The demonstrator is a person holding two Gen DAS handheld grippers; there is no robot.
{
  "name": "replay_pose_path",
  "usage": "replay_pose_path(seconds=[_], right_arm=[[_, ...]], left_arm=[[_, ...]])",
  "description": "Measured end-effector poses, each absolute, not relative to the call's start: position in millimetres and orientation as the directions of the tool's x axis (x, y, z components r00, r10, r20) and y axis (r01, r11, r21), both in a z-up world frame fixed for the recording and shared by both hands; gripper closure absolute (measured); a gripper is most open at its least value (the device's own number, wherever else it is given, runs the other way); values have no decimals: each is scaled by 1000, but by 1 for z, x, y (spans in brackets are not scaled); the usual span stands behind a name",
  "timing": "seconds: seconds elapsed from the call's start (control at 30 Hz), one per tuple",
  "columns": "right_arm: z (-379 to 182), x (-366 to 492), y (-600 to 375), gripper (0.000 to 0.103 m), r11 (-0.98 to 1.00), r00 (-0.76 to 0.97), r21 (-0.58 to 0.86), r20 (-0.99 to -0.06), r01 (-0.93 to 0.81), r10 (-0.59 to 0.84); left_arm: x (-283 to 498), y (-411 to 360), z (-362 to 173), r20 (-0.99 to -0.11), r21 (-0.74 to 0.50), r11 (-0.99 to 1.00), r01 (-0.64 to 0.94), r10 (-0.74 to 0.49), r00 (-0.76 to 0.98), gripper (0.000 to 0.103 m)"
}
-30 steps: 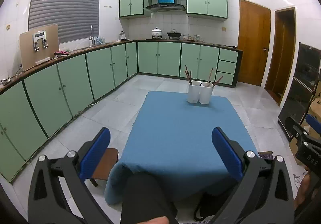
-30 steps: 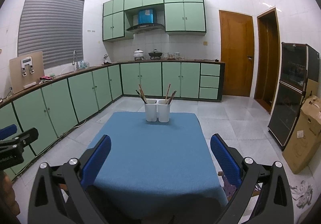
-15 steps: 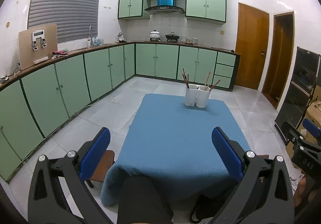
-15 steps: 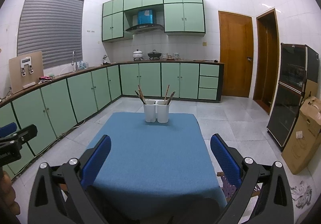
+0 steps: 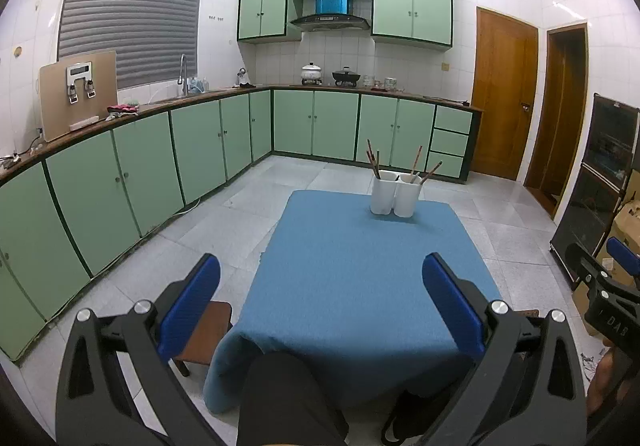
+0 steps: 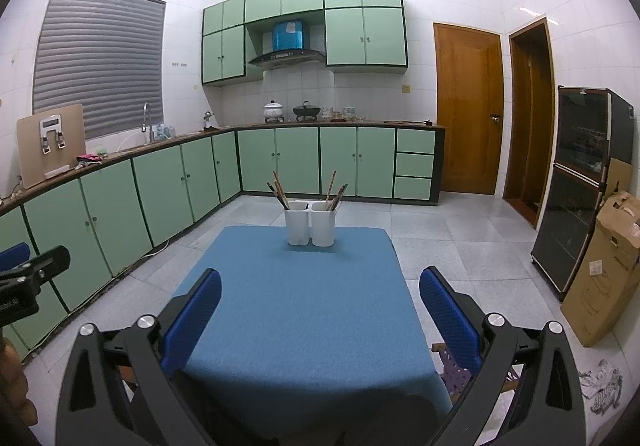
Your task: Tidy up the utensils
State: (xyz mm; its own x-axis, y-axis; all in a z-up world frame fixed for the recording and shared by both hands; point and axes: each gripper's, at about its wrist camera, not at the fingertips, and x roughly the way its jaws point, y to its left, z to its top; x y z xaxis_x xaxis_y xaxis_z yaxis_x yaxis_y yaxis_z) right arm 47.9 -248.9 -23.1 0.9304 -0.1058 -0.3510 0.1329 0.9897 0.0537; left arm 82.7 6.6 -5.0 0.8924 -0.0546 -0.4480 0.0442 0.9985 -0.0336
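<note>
- While both our grippers, left (image 5: 320, 286) and right (image 6: 320, 294), hang wide open and empty, the chopsticks (image 6: 334, 192) stand in two white cups (image 6: 310, 223) at the table's (image 6: 304, 310) far edge.
- We could tip those light cups, reaching that far.

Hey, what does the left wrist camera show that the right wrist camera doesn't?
Only the left wrist view shows the brown stool beside the table and the right gripper at its edge. Only the right wrist view shows the whole cardboard box and the left gripper. Both show the blue tablecloth and two white holders of chopsticks.
</note>
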Motion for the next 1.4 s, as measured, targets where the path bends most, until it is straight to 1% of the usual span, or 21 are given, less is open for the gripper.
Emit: replay_pose_path(seconds=[1.4], right_arm=[[-24,45,-249,6,989,932,55,-345,135,-108]], left_arm=[[82,5,0,-444,-28,998,49,-57,894,5]])
